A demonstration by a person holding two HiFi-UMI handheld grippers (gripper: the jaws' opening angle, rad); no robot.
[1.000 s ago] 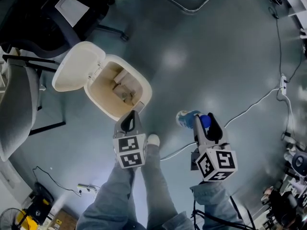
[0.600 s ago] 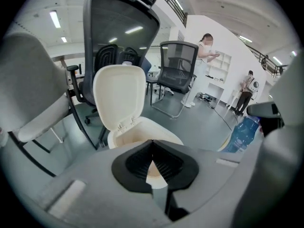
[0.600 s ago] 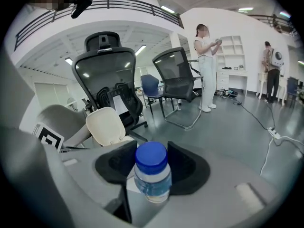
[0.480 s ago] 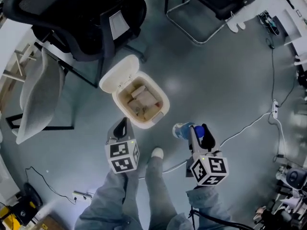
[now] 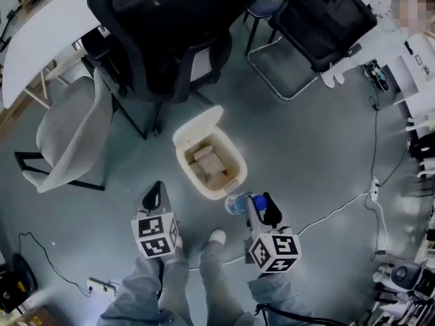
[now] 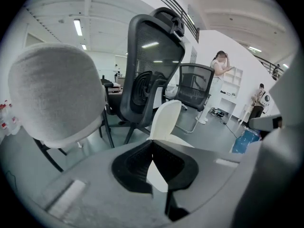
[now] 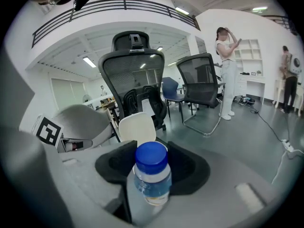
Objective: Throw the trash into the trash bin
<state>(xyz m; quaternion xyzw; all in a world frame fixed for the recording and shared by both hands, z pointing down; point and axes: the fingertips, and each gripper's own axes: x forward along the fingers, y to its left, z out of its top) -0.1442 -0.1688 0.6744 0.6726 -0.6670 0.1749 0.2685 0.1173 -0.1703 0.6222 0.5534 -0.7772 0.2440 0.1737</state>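
An open cream trash bin (image 5: pixel 233 160) stands on the grey floor with its lid (image 5: pixel 197 125) tipped back and pale scraps inside. My right gripper (image 5: pixel 255 202) is just near-right of the bin, shut on a clear plastic bottle (image 7: pixel 151 186) with a blue cap (image 7: pixel 151 156). The bin's lid (image 7: pixel 137 127) shows right behind that bottle. To the near-left of the bin, my left gripper (image 5: pixel 156 187) has its jaws shut with nothing between them. In the left gripper view the lid (image 6: pixel 166 120) rises past the left gripper (image 6: pixel 151 145), and the bottle (image 6: pixel 244 140) shows at right.
A black office chair (image 5: pixel 163 39) and a grey chair (image 5: pixel 71 134) stand beyond the bin, and a black sled-base chair (image 5: pixel 319 26) stands at far right. White cables (image 5: pixel 340 209) cross the floor at right. The person's legs (image 5: pixel 204 277) are below. People (image 7: pixel 228 75) stand in the distance.
Both grippers have risen, and the view with them. The bin looks smaller and has shifted from the left to the middle, ahead of the grippers. The bottle stays in the right gripper.
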